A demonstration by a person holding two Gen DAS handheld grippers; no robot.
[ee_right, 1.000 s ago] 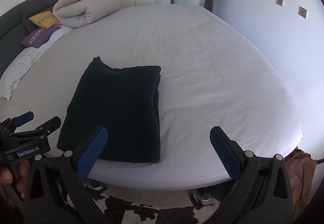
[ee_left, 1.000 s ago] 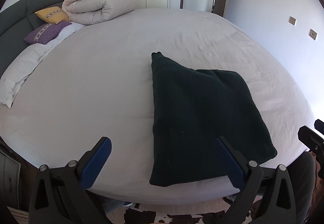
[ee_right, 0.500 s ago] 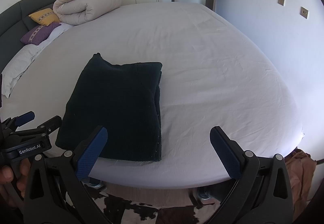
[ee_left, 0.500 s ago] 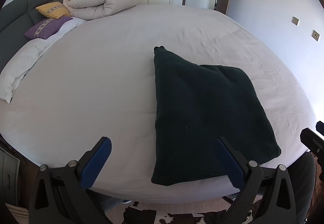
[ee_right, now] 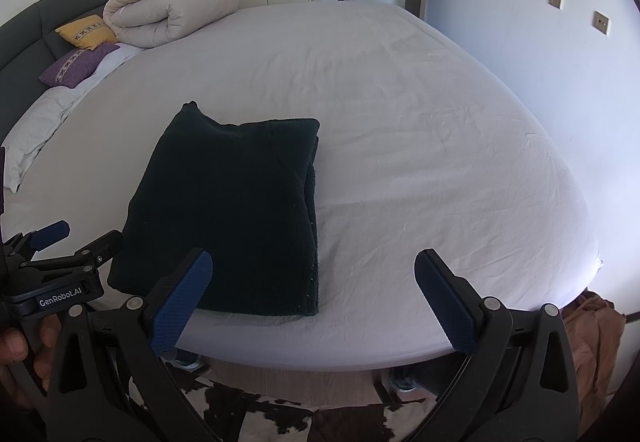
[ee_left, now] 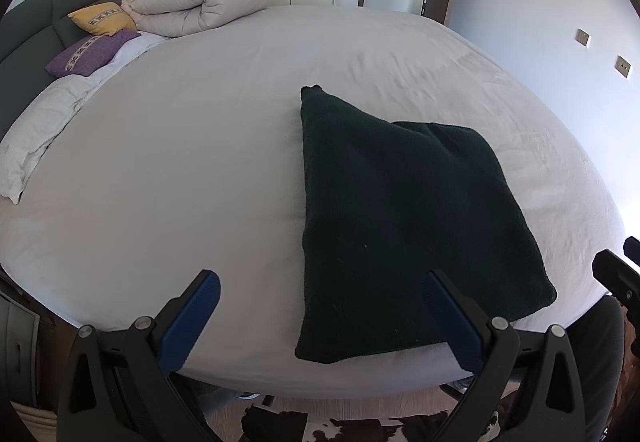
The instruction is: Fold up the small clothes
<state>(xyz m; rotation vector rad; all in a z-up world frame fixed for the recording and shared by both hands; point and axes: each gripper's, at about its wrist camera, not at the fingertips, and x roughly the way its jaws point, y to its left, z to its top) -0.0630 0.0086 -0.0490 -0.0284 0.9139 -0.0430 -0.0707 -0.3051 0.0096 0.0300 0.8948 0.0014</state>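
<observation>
The folded dark garment [ee_right: 228, 210] lay flat on the bed [ee_right: 420, 162] near its front edge. The left claw [ee_left: 320, 316] and right claw [ee_right: 312, 294] both stood spread wide, holding nothing, hovering above that edge.

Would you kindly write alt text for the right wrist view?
A dark green folded garment lies near the front edge of a bed with a white sheet. The open right tool hovers before it, empty, with the left tool at the far left.
</observation>
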